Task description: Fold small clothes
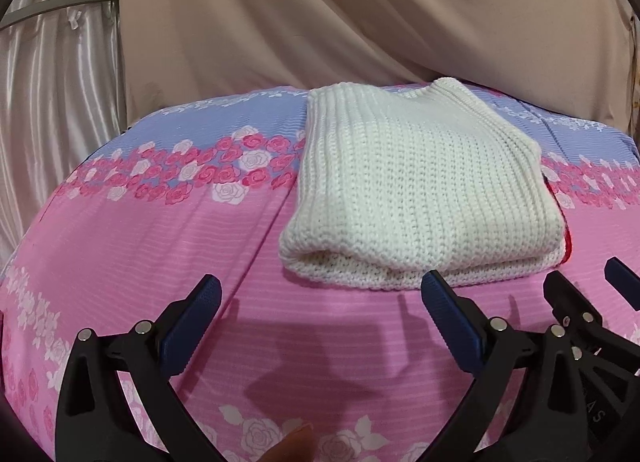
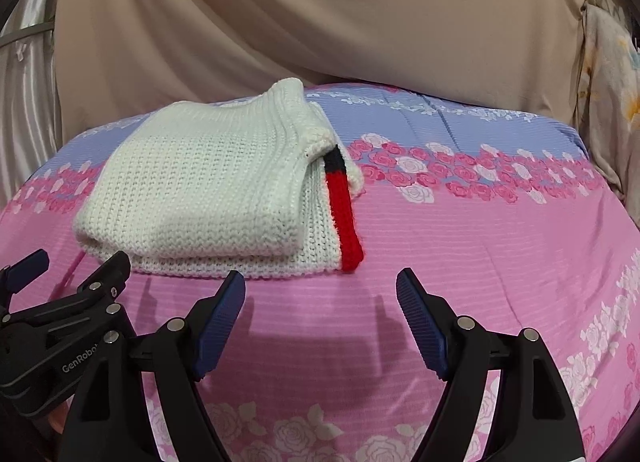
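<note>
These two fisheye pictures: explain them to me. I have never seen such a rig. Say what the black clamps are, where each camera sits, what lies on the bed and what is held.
The black clamps are hand-held grippers, one in each of a person's hands; no robot arm is involved. Each carries a camera looking forward along its blue-padded jaws. One picture comes from the left gripper, the other from the right gripper; each also catches the other gripper at its edge. Both stand open and hold nothing. On the pink and lilac rose-print bedsheet lies a folded white knit sweater with a red and dark stripe along one edge. Beige fabric hangs behind. The sweater lies just beyond the jaws, apart from them.
</note>
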Demonstrator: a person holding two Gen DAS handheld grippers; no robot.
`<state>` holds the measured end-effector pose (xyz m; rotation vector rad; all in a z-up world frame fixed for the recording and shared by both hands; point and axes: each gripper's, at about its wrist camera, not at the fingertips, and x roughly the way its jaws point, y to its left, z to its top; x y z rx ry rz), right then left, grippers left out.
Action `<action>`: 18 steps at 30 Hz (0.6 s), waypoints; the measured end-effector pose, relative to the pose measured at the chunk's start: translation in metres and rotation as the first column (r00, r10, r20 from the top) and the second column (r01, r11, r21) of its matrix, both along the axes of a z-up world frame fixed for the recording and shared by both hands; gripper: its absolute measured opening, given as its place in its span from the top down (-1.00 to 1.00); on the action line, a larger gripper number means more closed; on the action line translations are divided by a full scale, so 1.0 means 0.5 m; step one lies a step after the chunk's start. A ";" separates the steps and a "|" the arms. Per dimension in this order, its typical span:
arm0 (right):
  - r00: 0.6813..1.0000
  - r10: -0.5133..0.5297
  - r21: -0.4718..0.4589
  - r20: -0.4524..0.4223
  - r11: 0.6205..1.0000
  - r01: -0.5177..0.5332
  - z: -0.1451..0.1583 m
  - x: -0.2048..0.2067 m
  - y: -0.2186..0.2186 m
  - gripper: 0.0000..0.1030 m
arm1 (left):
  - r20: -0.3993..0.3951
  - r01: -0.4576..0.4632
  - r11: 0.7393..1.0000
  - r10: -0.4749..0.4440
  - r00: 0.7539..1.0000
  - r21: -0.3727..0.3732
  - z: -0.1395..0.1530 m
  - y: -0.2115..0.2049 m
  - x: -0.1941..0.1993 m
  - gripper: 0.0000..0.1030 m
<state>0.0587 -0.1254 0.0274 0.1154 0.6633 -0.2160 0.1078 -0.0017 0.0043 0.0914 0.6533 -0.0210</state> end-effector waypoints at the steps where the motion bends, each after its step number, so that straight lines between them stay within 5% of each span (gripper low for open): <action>1: 1.000 -0.003 -0.006 0.000 1.000 0.003 0.000 -0.002 0.002 -0.47 | 0.001 -0.006 1.000 0.006 1.000 0.005 0.000 -0.001 -0.002 -0.90; 18: 1.000 -0.014 -0.045 -0.015 0.999 0.013 -0.002 -0.005 0.013 -0.47 | -0.015 -0.030 0.999 0.030 0.999 0.022 -0.008 -0.002 0.003 -0.88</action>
